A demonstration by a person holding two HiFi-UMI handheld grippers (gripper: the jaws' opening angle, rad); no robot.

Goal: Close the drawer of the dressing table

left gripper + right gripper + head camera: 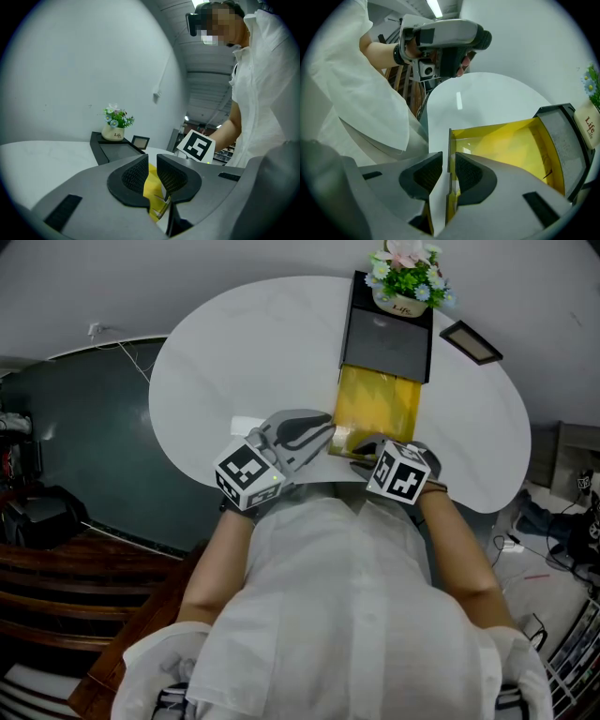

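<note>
The yellow drawer (377, 401) stands pulled out of the black housing (386, 338) at upper centre of the head view, its front toward me. My right gripper (449, 159) straddles the front wall, jaws part-open with a sliver of gap on each side (no clamp yet). My left gripper (152, 161) hangs beside it, jaws narrowly apart and empty. Step in hand: engaging the front. Next move: push squarely toward the housing.
</note>
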